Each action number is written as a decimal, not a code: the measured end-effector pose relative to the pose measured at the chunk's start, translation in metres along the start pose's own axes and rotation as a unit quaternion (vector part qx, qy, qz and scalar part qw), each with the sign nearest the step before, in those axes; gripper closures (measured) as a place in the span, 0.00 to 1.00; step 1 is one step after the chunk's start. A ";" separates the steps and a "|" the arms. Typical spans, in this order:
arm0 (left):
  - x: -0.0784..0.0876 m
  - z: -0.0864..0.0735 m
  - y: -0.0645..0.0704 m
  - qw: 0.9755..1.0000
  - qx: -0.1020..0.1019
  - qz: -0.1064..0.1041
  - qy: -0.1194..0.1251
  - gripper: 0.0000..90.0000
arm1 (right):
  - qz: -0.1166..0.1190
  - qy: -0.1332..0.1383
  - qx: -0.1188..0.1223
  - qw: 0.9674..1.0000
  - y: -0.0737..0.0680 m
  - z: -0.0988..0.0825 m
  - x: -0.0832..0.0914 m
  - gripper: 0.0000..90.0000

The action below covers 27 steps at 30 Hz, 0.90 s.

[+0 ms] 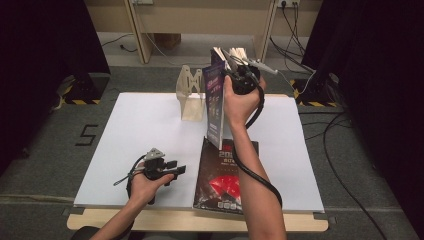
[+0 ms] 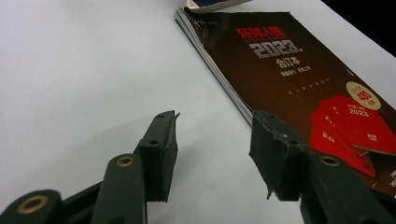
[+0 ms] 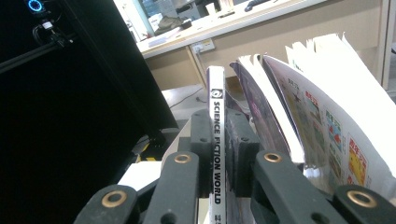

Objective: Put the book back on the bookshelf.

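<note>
My right gripper (image 1: 240,70) is raised over the back of the table and shut on a purple magazine (image 1: 215,100) that hangs upright. In the right gripper view its jaws (image 3: 217,128) pinch the white spine (image 3: 215,93), which reads "Science Fiction World", while loose pages (image 3: 327,93) fan out to the right. A dark magazine (image 1: 225,175) with red graphics lies flat near the table's front edge. My left gripper (image 1: 179,170) rests low on the white table top just left of it, open, with nothing between its fingers (image 2: 214,137). The dark magazine (image 2: 289,70) lies ahead and to the right of those jaws.
A pale wooden book stand (image 1: 191,95) sits at the back middle of the white table (image 1: 140,130), just left of the hanging magazine. Black curtains flank the room, and cables run over the floor at the right.
</note>
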State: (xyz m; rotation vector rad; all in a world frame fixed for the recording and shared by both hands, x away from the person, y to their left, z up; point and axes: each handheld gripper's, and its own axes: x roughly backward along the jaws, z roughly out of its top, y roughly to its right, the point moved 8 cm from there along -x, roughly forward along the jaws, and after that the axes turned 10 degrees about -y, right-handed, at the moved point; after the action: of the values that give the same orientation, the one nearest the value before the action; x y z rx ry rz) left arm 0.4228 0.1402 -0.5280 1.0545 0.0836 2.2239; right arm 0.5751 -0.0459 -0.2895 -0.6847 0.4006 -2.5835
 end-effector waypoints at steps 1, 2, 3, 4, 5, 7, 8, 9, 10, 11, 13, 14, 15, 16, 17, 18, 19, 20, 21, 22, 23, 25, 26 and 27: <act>0.000 0.000 0.000 1.000 0.000 0.000 0.000 0.56 | -0.001 0.002 0.000 1.000 0.000 0.001 -0.002 0.93; 0.000 0.000 0.000 1.000 0.000 0.000 0.000 0.56 | -0.002 0.003 0.000 1.000 0.000 0.002 -0.002 0.93; 0.000 0.000 -0.001 1.000 0.000 -0.001 0.000 0.56 | -0.002 0.003 0.001 1.000 0.000 0.003 -0.003 0.93; 0.000 0.000 -0.001 1.000 0.000 -0.001 -0.001 0.56 | -0.002 0.004 0.001 1.000 0.000 0.004 -0.004 0.93; 0.000 0.000 -0.001 1.000 0.000 -0.001 -0.001 0.56 | -0.002 0.004 0.000 1.000 -0.001 0.005 -0.005 0.93; 0.000 0.000 -0.001 1.000 0.001 0.000 0.000 0.56 | -0.003 0.004 0.000 1.000 -0.001 0.008 -0.006 0.93; 0.000 0.000 -0.001 1.000 0.000 0.000 0.000 0.56 | -0.003 0.006 0.002 1.000 -0.001 0.009 -0.007 0.93; 0.000 0.000 -0.001 1.000 0.001 0.002 -0.002 0.56 | -0.003 0.006 0.001 1.000 -0.001 0.011 -0.007 0.93; 0.000 0.000 -0.001 1.000 0.001 0.000 0.000 0.56 | -0.004 0.008 0.002 1.000 -0.001 0.012 -0.007 0.93; 0.001 0.000 -0.001 1.000 0.000 0.000 0.000 0.56 | -0.005 0.011 0.002 1.000 -0.001 0.014 -0.008 0.93; 0.001 0.001 -0.002 1.000 0.000 0.001 0.001 0.56 | -0.005 0.014 0.006 1.000 -0.002 0.016 -0.010 0.93; 0.001 0.000 -0.002 1.000 0.001 0.002 0.000 0.56 | -0.007 0.014 0.007 1.000 -0.002 0.016 -0.011 0.93; 0.001 0.000 -0.002 1.000 0.002 0.001 0.001 0.56 | -0.007 0.013 0.007 1.000 -0.002 0.016 -0.012 0.93; 0.001 0.001 -0.002 1.000 0.002 0.000 0.002 0.56 | -0.007 0.012 0.006 1.000 -0.002 0.016 -0.013 0.93; 0.001 0.001 -0.002 1.000 0.002 0.000 0.002 0.56 | -0.007 0.012 0.003 1.000 -0.003 0.016 -0.014 0.93; 0.001 0.001 -0.002 1.000 0.002 0.000 0.002 0.56 | -0.007 0.012 0.005 1.000 -0.003 0.017 -0.016 0.93; 0.002 0.001 -0.002 1.000 0.003 0.001 0.002 0.56 | -0.007 0.012 0.005 1.000 -0.003 0.017 -0.018 0.93; 0.002 0.001 -0.002 1.000 0.003 0.001 0.002 0.56 | -0.007 0.012 0.005 1.000 -0.003 0.017 -0.018 0.93; 0.002 0.001 -0.003 1.000 0.003 0.001 0.002 0.56 | -0.008 0.013 0.008 1.000 -0.004 0.019 -0.020 0.93; 0.002 0.001 -0.003 1.000 0.003 0.001 0.002 0.56 | -0.008 0.016 0.008 1.000 -0.005 0.020 -0.021 0.93; 0.002 0.001 -0.003 1.000 0.003 0.001 0.001 0.56 | -0.009 0.016 0.009 1.000 -0.005 0.021 -0.021 0.93; 0.002 0.001 -0.004 1.000 0.003 0.001 0.000 0.56 | -0.010 0.021 0.010 1.000 -0.006 0.024 -0.024 0.93; 0.002 0.001 -0.004 1.000 0.003 0.001 0.000 0.56 | -0.010 0.021 0.010 1.000 -0.006 0.024 -0.024 0.93; 0.002 0.001 -0.004 1.000 0.003 0.001 0.002 0.56 | -0.013 0.023 0.013 1.000 -0.006 0.026 -0.026 0.93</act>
State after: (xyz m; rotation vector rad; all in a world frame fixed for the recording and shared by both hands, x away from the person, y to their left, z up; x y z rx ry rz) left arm 0.4245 0.1444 -0.5273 1.0534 0.0924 2.2286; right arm 0.6071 -0.0325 -0.2760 -0.6273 0.3726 -2.6286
